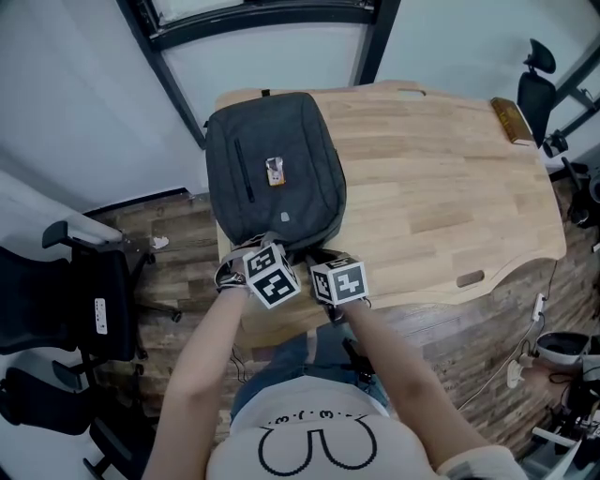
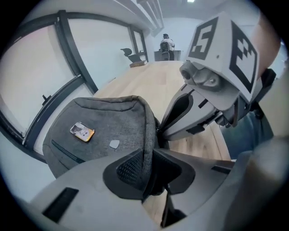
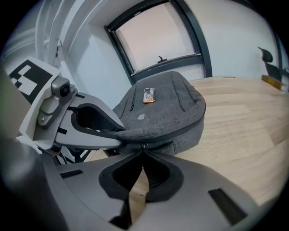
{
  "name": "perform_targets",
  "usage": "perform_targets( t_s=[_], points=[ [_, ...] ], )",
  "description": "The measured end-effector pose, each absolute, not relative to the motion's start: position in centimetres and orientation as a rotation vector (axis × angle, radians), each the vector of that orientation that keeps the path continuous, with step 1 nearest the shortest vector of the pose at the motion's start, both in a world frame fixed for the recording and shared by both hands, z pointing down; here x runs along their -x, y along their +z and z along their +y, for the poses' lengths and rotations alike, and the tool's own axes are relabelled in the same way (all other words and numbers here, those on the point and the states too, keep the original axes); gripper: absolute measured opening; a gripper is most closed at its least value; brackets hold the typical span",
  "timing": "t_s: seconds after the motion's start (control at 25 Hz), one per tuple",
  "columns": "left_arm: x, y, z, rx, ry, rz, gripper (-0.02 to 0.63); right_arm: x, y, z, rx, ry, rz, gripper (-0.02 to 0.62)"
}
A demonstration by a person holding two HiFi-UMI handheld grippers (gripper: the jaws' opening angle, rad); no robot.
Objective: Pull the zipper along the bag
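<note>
A dark grey backpack [image 1: 272,173] lies flat on the left part of the wooden table [image 1: 441,178], with a small orange badge [image 1: 275,172] on its front. Both grippers sit at its near edge. In the left gripper view, my left gripper [image 2: 148,169] is shut on the backpack's grey fabric rim [image 2: 146,135]. In the right gripper view, my right gripper [image 3: 143,151] is shut on the small metal zipper pull [image 3: 143,145] at the backpack's seam [image 3: 180,124]. The two grippers are close together, the left gripper [image 1: 265,242] just left of the right gripper [image 1: 316,255].
A brown oblong object [image 1: 511,120] lies at the table's far right corner. Black office chairs [image 1: 66,300] stand on the floor to the left, and another chair [image 1: 536,89] is at the far right. A dark window frame [image 1: 272,19] runs behind the table.
</note>
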State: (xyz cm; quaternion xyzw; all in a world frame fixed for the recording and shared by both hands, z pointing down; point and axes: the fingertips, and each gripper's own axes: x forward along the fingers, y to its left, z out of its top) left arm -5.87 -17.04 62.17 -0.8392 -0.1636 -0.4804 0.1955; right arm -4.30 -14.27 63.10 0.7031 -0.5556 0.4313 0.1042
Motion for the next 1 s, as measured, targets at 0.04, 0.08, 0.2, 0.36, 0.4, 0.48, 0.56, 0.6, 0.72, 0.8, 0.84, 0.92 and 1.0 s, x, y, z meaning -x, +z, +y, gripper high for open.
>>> perform_targets(
  t_s=[0.04,0.08,0.2,0.36,0.4,0.48,0.56,0.6,0.72,0.8,0.84,0.92,1.0],
  points=[
    [5.9,62.1,-17.1,2.362,-1.361,-0.457,0.074,4.4,63.0,-14.1,-2.034,1.257,-1.63,0.06],
    [6.1,62.1,-17.2,2.37,-1.372,-0.464,0.072,4.3,62.8,-13.9,-1.99,1.239,-1.628,0.058],
    [6.4,61.8,-17.0,2.404,-1.396,-0.515,0.073,4.0,61.9,-12.6,-1.842,1.131,-1.641,0.06],
    [6.9,61.7,-16.3,2.423,-1.409,-0.552,0.072,2.2,61.7,-11.0,-1.767,1.077,-1.595,0.061],
    [6.9,61.8,-16.2,2.41,-1.405,-0.551,0.072,1.2,61.8,-10.6,-1.782,1.089,-1.58,0.061],
    [6.9,61.9,-16.2,2.384,-1.398,-0.55,0.069,-0.6,62.1,-10.1,-1.809,1.114,-1.565,0.063],
    [6.9,62.0,-16.2,2.361,-1.4,-0.553,0.066,-2.4,62.2,-9.9,-1.806,1.094,-1.534,0.064],
    [6.9,62.0,-16.1,2.346,-1.403,-0.553,0.064,-3.4,62.2,-9.9,-1.801,1.074,-1.513,0.064],
    [7.0,62.1,-16.1,2.306,-1.412,-0.547,0.061,-6.2,62.4,-10.2,-1.788,1.033,-1.479,0.064],
    [7.1,62.3,-16.1,2.291,-1.434,-0.547,0.061,-7.8,62.6,-10.6,-1.766,1.001,-1.47,0.067],
    [7.1,62.4,-16.1,2.281,-1.449,-0.552,0.06,-8.6,62.9,-10.9,-1.753,0.979,-1.462,0.068],
    [7.1,62.6,-16.1,2.257,-1.477,-0.569,0.058,-10.3,63.6,-11.4,-1.738,0.951,-1.447,0.067],
    [7.1,62.6,-16.1,2.247,-1.501,-0.581,0.057,-11.8,64.0,-12.1,-1.733,0.947,-1.438,0.071]
  ],
)
